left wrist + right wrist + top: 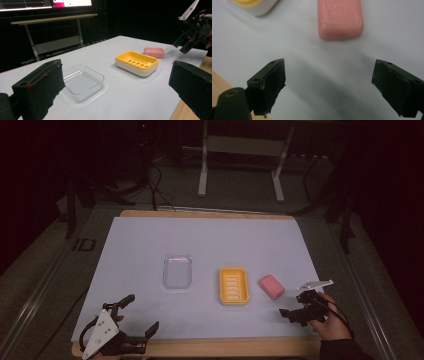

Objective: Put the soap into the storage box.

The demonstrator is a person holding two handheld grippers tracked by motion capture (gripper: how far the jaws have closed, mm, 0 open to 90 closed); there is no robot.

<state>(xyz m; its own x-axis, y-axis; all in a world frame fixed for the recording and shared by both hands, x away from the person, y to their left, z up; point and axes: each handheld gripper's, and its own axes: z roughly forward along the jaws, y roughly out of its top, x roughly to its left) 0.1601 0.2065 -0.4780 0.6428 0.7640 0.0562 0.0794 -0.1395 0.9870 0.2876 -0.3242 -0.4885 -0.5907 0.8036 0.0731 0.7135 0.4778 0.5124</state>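
A pink soap bar (271, 286) lies on the white table cover, just right of a yellow soap dish (233, 286) with a slotted insert. A clear plastic lid or tray (177, 271) rests left of the dish. My right gripper (295, 305) is open near the table's front right, a short way in front of the soap (340, 19), with nothing between its jaws. My left gripper (143, 316) is open at the front left corner, wide apart and empty. From the left gripper view I see the clear tray (82, 81), the dish (137, 62), the soap (154, 52) and the right gripper (183, 45).
The white cover (150, 240) lies on a wooden tabletop whose edge (210, 348) shows along the front. A metal stand (240, 150) and cables (157, 185) sit on the dark floor beyond the table. Monitors glow behind the table in the left gripper view.
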